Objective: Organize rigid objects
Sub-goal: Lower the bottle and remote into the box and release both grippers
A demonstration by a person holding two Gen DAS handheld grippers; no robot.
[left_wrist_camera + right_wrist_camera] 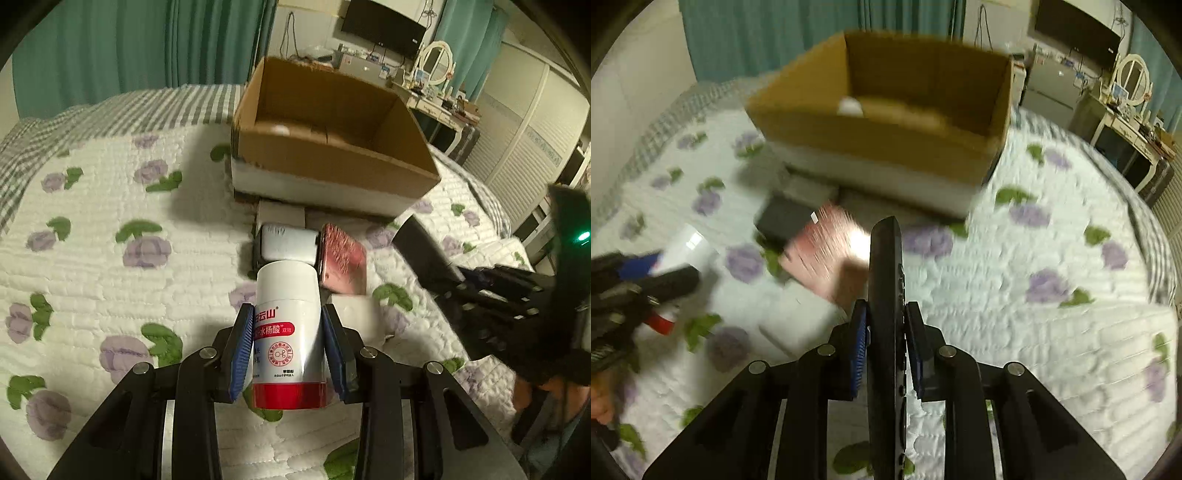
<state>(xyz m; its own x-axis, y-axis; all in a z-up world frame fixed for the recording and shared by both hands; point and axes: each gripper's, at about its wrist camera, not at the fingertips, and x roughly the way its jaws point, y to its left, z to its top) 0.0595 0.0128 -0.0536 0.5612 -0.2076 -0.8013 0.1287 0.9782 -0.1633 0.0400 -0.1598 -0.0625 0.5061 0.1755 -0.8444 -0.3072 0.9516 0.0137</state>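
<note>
A white bottle (286,332) with a red base and red lettering is pinched in the left tool (287,350), angled down over a flowered bed quilt (92,240). The right tool (885,350) clamps a slim black remote (884,280). Beyond lie a pink box (343,258) and an open cardboard box (325,162).

Your way to the cardboard box (332,162) crosses a white box (288,243) and pink box (343,258) clustered before its near wall; bed (92,258) left of them lies open.

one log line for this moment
left tool: shut on white bottle | right tool: shut on black remote | cardboard box: open
</note>
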